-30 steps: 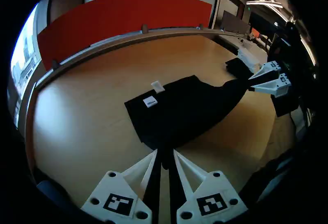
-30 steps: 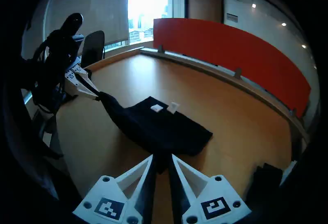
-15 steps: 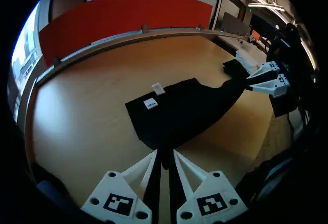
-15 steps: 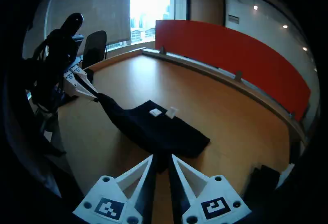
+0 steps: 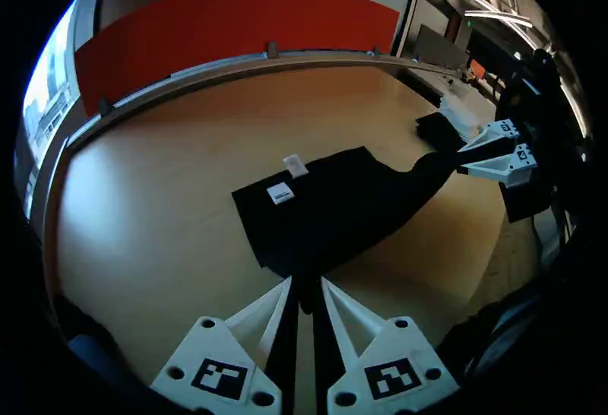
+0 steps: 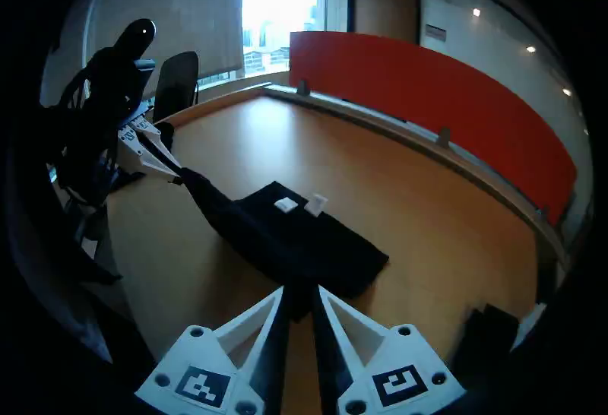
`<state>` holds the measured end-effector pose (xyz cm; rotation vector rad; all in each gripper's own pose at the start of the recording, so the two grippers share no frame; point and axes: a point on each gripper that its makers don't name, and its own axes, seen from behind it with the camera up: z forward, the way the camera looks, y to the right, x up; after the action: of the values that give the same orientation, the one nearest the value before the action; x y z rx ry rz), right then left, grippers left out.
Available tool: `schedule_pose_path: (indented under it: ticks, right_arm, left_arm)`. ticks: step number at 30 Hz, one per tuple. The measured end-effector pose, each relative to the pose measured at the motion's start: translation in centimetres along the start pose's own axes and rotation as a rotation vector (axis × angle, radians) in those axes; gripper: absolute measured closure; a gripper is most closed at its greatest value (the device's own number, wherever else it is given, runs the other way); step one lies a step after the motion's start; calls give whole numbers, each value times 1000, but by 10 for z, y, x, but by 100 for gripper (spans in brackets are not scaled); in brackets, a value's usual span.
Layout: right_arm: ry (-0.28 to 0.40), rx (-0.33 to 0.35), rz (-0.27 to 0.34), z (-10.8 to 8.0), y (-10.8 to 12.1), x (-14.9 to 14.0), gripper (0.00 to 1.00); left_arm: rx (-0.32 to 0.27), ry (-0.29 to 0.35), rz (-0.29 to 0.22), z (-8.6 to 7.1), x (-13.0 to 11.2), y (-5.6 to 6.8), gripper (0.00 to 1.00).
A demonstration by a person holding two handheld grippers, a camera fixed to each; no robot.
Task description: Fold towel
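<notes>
Now grips two towel (image 5: pixel 334 202) corners, one clamped in left claw (image 5: pixel 305 297), one in right claw (image 6: pixel 302 301), rest flat on counter (image 5: pixel 152 187); risks slipping a corner or skewing the fold through uneven pull.

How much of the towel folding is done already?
Early on, it looks. Done: the left gripper and the right gripper each pinch a near corner of the black towel. In hand: that near edge is raised off the table, while the far part with the white tags lies flat. Left to do: carry the raised edge over the far part, lay it down and let go.
</notes>
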<state>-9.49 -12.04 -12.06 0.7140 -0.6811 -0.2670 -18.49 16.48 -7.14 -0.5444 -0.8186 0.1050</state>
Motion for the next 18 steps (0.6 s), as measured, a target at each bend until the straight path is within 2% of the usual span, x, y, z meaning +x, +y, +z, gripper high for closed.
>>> schedule_pose_path:
  ticks: [9, 12, 18]
  right_arm:
    - [-26, -11, 0, 22, 23, 0, 82]
    - [-33, -5, 8, 32, 30, 1, 82]
    - [-49, -13, 15, 48, 47, 0, 82]
  left_arm:
    - [16, -12, -27, 21, 12, -12, 89]
    - [38, -17, -21, 33, 17, -20, 89]
    - [60, -37, 6, 53, 24, -28, 89]
